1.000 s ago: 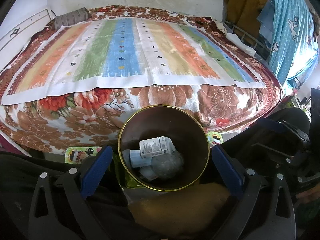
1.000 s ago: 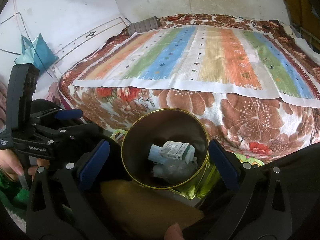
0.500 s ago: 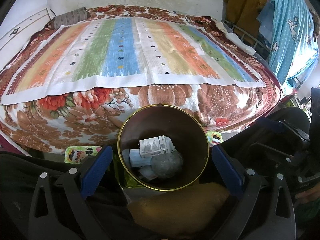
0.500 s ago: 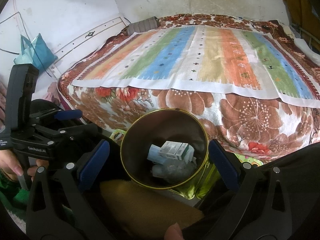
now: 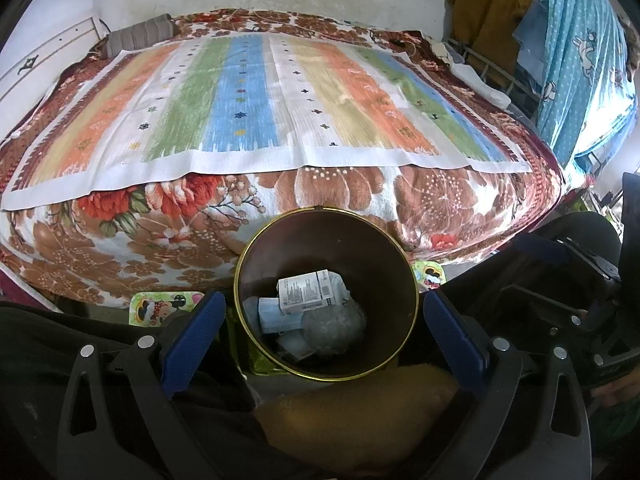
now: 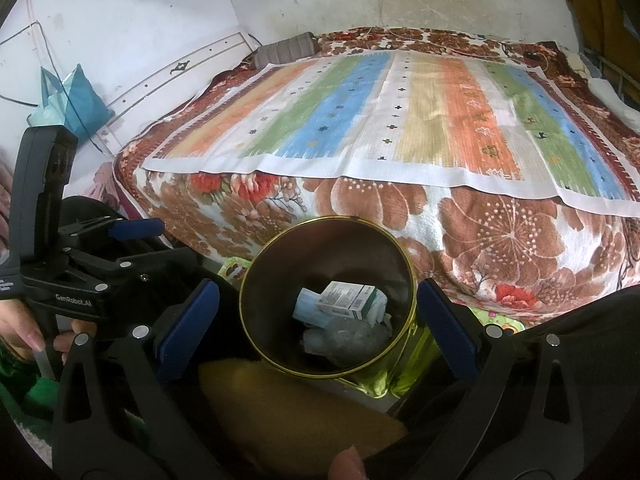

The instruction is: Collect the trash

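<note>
A round dark bin with a gold rim (image 5: 240,284) (image 6: 408,268) stands on the floor against the bed's near edge. Inside lie a white printed carton (image 5: 306,291) (image 6: 346,300), a pale blue face mask (image 5: 272,316) (image 6: 306,306) and a crumpled clear plastic wad (image 5: 334,326) (image 6: 348,338). My left gripper (image 5: 322,314) is open, its blue-padded fingers either side of the bin, above it. The right gripper (image 6: 318,306) is open too, straddling the bin the same way. Neither holds anything.
A bed with a floral blanket (image 5: 360,196) and a striped cloth (image 5: 256,96) fills the far view. A striped pillow (image 6: 286,50) lies at its head. Colourful floor mats (image 5: 160,306) lie by the bin. A yellow-brown cushion (image 5: 352,404) sits below the grippers. Clothes hang at the right (image 5: 580,48).
</note>
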`<control>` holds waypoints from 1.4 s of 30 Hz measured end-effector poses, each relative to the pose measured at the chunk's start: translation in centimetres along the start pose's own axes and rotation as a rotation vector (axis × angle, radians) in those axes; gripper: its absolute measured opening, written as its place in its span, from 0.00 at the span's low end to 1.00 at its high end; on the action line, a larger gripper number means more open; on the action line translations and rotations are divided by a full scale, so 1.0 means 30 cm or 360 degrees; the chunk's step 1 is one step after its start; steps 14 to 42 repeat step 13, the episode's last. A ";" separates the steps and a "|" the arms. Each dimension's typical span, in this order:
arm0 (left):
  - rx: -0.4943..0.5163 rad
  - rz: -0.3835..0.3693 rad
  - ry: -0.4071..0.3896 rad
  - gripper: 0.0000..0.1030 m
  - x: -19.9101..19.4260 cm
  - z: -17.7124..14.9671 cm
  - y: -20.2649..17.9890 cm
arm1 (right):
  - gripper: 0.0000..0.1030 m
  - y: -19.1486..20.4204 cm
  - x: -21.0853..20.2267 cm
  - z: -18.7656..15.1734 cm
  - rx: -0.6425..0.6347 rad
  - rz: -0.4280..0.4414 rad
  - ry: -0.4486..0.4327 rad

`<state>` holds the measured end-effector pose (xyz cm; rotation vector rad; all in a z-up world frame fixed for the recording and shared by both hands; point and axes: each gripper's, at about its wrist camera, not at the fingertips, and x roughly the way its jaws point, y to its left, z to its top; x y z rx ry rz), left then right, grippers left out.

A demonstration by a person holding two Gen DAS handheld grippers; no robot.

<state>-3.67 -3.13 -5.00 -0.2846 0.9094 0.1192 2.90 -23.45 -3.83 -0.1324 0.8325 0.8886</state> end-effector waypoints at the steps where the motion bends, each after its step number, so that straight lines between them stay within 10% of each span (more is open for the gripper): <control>1: -0.0003 0.0001 -0.0003 0.94 0.000 0.000 0.000 | 0.92 0.001 0.000 -0.001 0.0000 0.0001 -0.0001; 42: -0.0006 -0.0005 0.0014 0.94 0.005 -0.004 -0.009 | 0.92 0.003 0.000 -0.001 0.0001 0.0000 0.0000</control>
